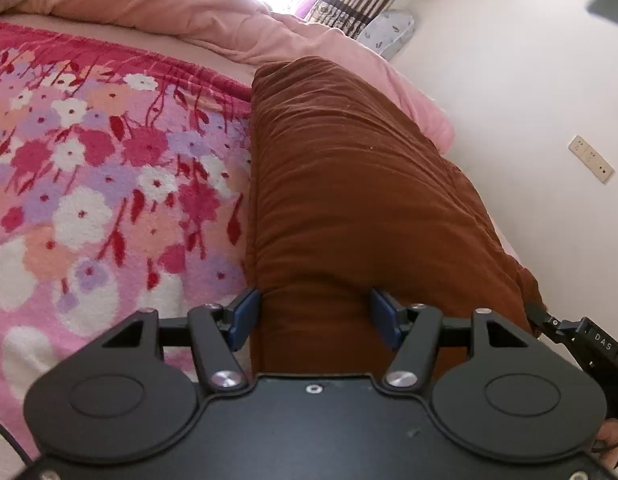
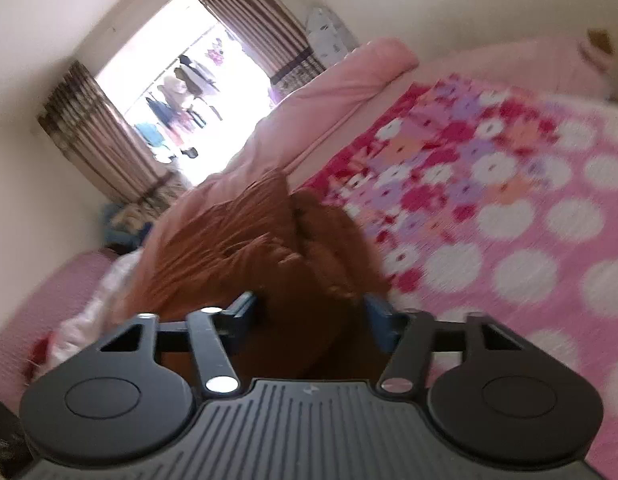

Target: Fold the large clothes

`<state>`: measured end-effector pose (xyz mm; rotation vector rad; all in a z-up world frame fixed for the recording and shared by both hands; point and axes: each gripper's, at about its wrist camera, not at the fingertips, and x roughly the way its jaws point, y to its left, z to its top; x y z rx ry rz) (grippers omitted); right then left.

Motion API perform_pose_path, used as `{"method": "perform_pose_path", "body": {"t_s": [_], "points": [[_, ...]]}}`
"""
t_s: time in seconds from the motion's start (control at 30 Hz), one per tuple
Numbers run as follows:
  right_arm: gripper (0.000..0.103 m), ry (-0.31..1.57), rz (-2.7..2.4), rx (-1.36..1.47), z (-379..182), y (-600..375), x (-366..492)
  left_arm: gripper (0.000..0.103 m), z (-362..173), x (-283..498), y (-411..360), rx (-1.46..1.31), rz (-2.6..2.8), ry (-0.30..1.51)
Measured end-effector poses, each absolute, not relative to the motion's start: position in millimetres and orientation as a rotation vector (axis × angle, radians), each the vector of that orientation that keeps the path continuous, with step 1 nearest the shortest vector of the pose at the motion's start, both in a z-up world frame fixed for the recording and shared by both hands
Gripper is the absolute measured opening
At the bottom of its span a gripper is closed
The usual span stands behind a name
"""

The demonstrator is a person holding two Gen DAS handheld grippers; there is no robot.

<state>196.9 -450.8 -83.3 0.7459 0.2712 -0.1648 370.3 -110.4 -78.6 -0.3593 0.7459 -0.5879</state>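
Straddling the near edge of the brown garment (image 1: pixel 349 200), my left gripper (image 1: pixel 315 316) has its jaws wide apart, cloth lying between them unpinched, ready to take a fold line. Left of it spreads the floral blanket (image 1: pixel 89 200). My right gripper (image 2: pixel 309 320) likewise gapes around bunched brown cloth.
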Motion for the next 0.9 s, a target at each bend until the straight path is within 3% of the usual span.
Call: {"method": "perform_pose_path", "body": {"t_s": [0.03,0.07,0.13,0.4,0.53,0.63,0.83,0.9], "points": [[0.034,0.270,-0.165,0.748,-83,-450,197,0.062,-78,371,-111,-0.359,-0.591,0.749],[0.023,0.266,-0.165,0.738,-80,-446,194,0.062,-76,372,-110,-0.356,-0.595,0.751],[0.021,0.266,-0.197,0.697,-68,-435,185,0.064,-76,375,-109,-0.353,-0.600,0.749],[0.025,0.310,-0.235,0.743,-113,-449,191,0.067,-90,383,-120,-0.311,-0.603,0.764],[0.043,0.298,-0.248,0.682,-97,-444,185,0.066,-76,383,-114,-0.310,-0.594,0.761],[0.048,0.246,-0.292,0.548,-62,-434,176,0.063,-54,377,-114,-0.270,-0.571,0.681],[0.048,0.234,-0.185,0.344,-19,-406,196,0.063,-27,372,-135,-0.265,-0.648,0.604],[0.042,0.279,-0.161,0.321,-22,-400,210,0.063,-32,374,-147,-0.234,-0.658,0.621]]}}
